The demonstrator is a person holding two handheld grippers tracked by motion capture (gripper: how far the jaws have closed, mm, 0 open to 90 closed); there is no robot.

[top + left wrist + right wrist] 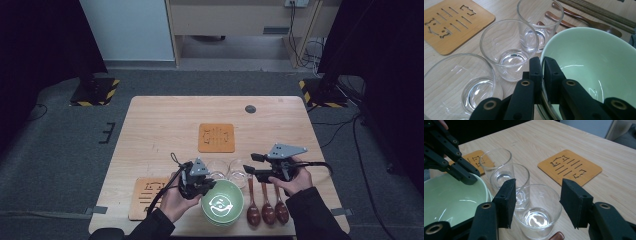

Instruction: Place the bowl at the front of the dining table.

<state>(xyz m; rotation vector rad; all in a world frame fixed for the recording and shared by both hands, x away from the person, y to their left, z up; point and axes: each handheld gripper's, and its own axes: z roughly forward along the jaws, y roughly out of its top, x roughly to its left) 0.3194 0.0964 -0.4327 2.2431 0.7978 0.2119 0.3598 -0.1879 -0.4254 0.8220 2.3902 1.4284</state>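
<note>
The wooden table point(165, 125) carries two bamboo coasters: one coaster point(216, 137) mid-table, another coaster point(147, 196) at the near left edge. Near the front edge sits the green bowl point(222, 203); the left gripper view hints at a second bowl nested under it, though I cannot be sure. The left gripper point(541, 72) has its jaws clamped on the bowl's left rim, one pad inside and one outside, so the grasp looks made and the lift and placing are still to do. The right gripper point(537, 202) hovers with jaws apart over the nearest of three clear glasses point(509, 50), touching nothing. Three brown wooden spoons point(267, 210) lie right of the bowl.
</note>
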